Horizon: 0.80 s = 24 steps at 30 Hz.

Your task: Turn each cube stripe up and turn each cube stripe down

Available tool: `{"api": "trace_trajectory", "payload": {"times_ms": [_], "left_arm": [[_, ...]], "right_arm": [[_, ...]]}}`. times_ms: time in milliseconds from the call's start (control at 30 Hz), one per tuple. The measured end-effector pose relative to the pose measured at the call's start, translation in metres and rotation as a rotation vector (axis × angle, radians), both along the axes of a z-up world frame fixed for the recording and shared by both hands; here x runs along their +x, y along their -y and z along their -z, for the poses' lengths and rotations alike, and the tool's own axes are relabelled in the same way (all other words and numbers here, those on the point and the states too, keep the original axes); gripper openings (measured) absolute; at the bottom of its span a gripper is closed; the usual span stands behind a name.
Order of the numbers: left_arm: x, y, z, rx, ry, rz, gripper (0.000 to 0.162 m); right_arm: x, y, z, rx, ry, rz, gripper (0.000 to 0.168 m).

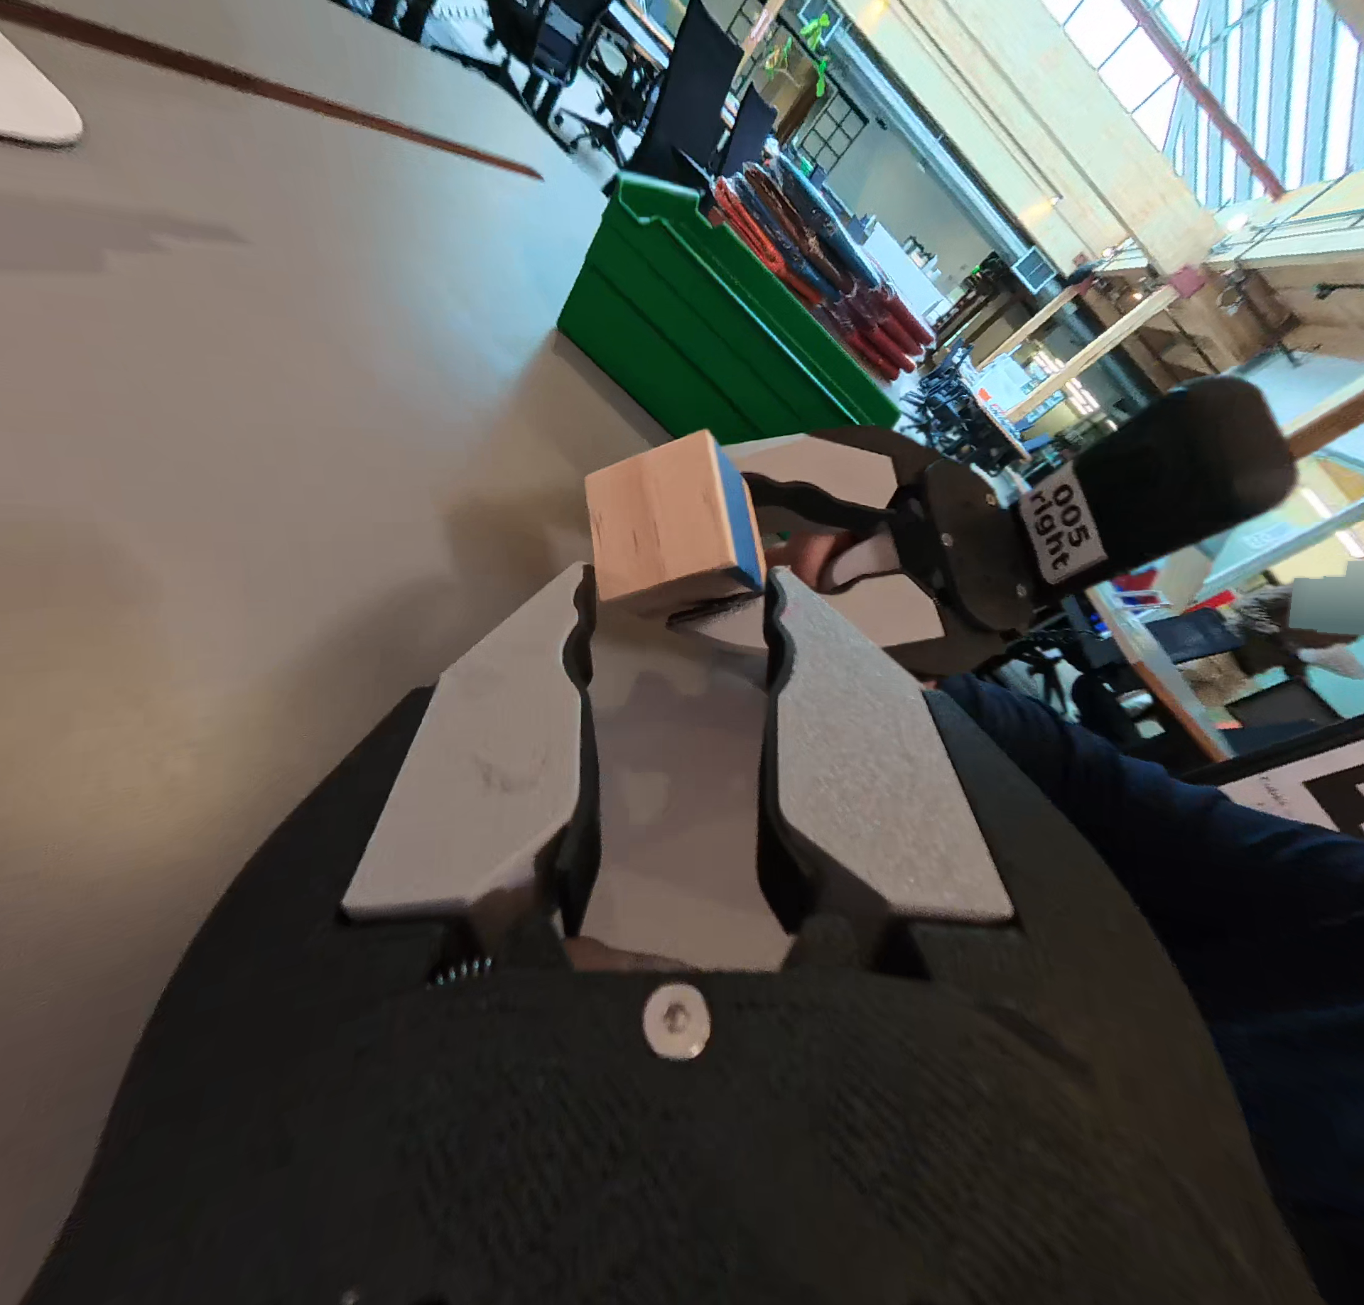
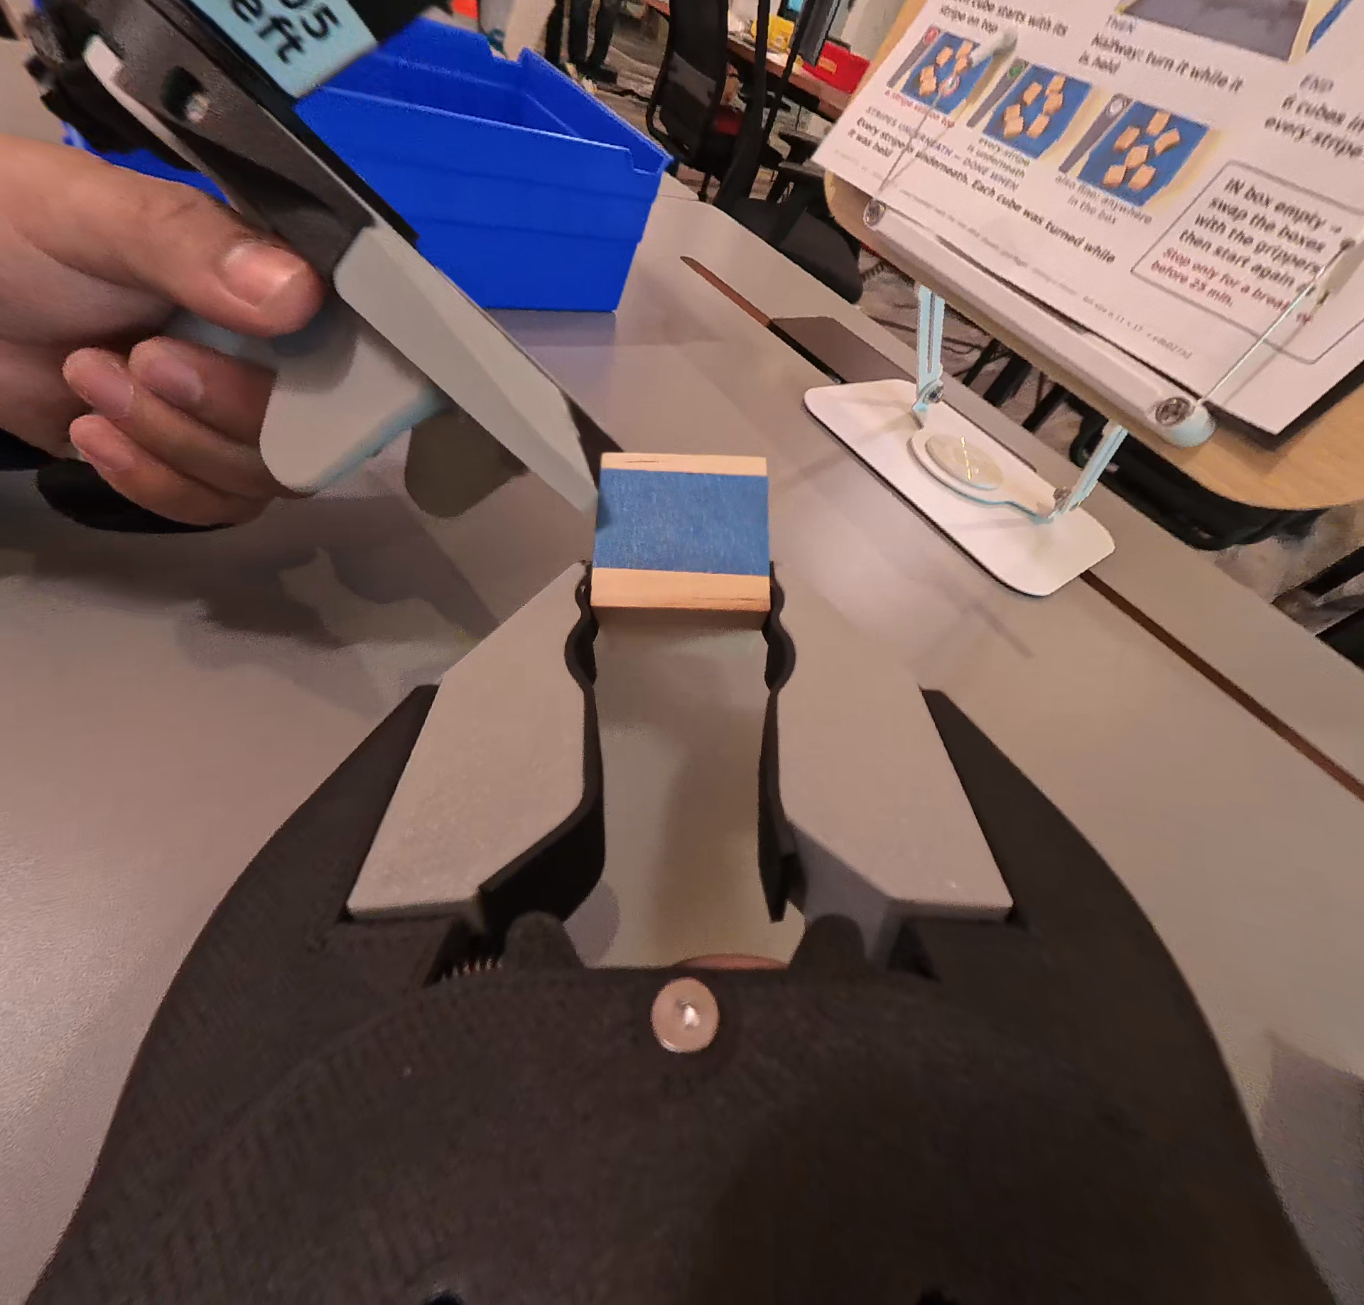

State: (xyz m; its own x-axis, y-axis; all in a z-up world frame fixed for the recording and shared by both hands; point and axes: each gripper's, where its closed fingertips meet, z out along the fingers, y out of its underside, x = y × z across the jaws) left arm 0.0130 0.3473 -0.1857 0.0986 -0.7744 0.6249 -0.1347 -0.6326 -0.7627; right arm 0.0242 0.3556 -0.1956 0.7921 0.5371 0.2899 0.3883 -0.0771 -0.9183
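One cube (image 2: 680, 531), two hand-held grippers.

cube (image 2: 683, 531) underside hidden; blue bin (image 2: 472, 184) cropped (top edge).

Cube (image 2: 680, 531) is pinched at the right gripper (image 2: 680, 598) tips, above bare table (image 2: 221, 716). The left gripper (image 2: 583, 487) crowds in, its finger touching the cube's left edge. Open table lies left and below. A blue bin (image 2: 502, 184) blocks behind, the paper stand (image 2: 959, 472) blocks the right, and a green bin (image 1: 686, 325) sits farther off.
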Motion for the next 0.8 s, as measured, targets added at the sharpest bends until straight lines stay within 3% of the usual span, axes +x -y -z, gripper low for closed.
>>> {"api": "trace_trajectory", "payload": {"times_ms": [300,467,633,700,800], "left_arm": [[-0.017,-0.026,-0.008,0.249,-0.065,-0.15,0.04],[-0.014,-0.026,0.002,0.41,-0.163,-0.181,0.036],[-0.009,-0.019,0.006,0.403,-0.174,-0.147,0.036],[-0.008,-0.016,0.006,0.419,-0.179,-0.145,0.035],[-0.005,-0.012,0.005,0.432,-0.178,-0.137,0.035]], "right_arm": [[0.028,0.0,-0.018,0.029,-0.067,0.082,0.042],[0.074,0.018,-0.089,0.14,-0.125,0.178,0.042],[0.192,0.049,-0.167,0.193,-0.181,0.404,0.042],[0.25,0.054,-0.163,0.106,-0.187,0.511,0.042],[0.311,0.05,-0.102,-0.166,-0.224,0.585,0.042]]}}
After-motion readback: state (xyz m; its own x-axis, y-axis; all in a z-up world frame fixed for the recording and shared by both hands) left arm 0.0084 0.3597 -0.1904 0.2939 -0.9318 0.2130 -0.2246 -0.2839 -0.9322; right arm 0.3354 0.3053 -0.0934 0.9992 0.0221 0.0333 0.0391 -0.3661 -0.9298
